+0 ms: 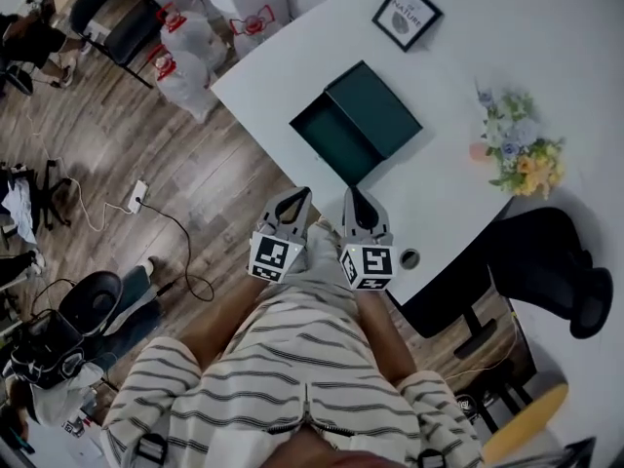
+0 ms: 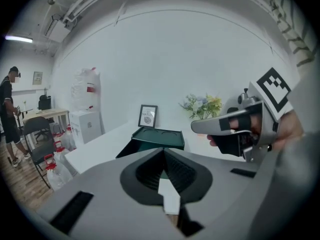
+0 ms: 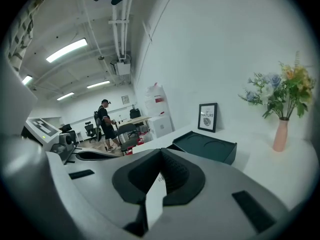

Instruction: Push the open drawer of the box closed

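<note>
Task not started, by the look of it.
- Left gripper [image 1: 297,199], lower centre: jaws clenched, empty, well short of the drawer.
- Drawer [image 1: 330,142], upper centre: hangs open on the lower-left side of the box [image 1: 378,108], on the white table [image 1: 322,47].
- Right gripper [image 1: 357,199], just beside the left: also clenched, empty.

Left to do: the approach and the whole push.

Box [image 1: 378,107] on the table [image 1: 468,57], drawer [image 1: 330,144] pulled out.
The drawer juts from the box's near-left side. Behind the box stands the framed picture [image 1: 407,14], and the flowers [image 1: 519,149] are to its right. The left gripper [image 1: 300,197] and right gripper [image 1: 354,197] sit side by side in front of the box.
</note>
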`<action>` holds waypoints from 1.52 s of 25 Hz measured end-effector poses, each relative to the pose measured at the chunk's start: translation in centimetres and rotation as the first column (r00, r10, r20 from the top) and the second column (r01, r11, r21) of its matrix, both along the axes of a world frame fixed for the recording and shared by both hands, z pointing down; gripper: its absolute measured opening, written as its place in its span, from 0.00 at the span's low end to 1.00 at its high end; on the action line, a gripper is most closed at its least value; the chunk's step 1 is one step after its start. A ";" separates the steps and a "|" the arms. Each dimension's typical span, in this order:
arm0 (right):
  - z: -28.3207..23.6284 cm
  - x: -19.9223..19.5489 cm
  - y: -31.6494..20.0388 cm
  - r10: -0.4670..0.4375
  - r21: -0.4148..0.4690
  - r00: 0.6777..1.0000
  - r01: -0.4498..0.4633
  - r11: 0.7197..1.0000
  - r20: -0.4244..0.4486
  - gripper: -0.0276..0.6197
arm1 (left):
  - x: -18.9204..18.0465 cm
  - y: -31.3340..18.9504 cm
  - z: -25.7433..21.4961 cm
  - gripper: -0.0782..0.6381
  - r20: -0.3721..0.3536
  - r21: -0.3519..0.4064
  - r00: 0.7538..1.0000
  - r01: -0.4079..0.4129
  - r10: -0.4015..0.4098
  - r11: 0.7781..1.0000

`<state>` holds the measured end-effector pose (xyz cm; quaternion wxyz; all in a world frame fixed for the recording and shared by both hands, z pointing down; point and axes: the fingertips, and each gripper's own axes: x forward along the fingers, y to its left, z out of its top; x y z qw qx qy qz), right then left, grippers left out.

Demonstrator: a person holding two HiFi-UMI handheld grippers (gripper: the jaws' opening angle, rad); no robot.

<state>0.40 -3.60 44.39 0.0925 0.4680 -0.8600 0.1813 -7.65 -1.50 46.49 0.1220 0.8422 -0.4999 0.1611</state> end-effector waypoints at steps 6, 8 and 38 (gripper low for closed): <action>1.8 0.9 -0.8 -0.001 -0.037 1.000 0.001 0.999 0.000 0.06 | -0.4 -1.9 1.8 0.10 0.019 -0.024 0.999 0.044 -0.044 0.999; 2.3 1.1 -1.2 0.005 -0.043 1.000 -0.005 0.999 -0.004 0.06 | -0.3 -2.5 2.1 0.10 0.004 -0.030 0.998 0.055 -0.055 0.998; 6.4 3.9 -4.6 0.251 -0.117 0.967 -0.254 0.960 -0.041 0.06 | -0.7 -6.3 10.5 0.17 0.044 -0.150 0.990 -0.123 0.131 0.981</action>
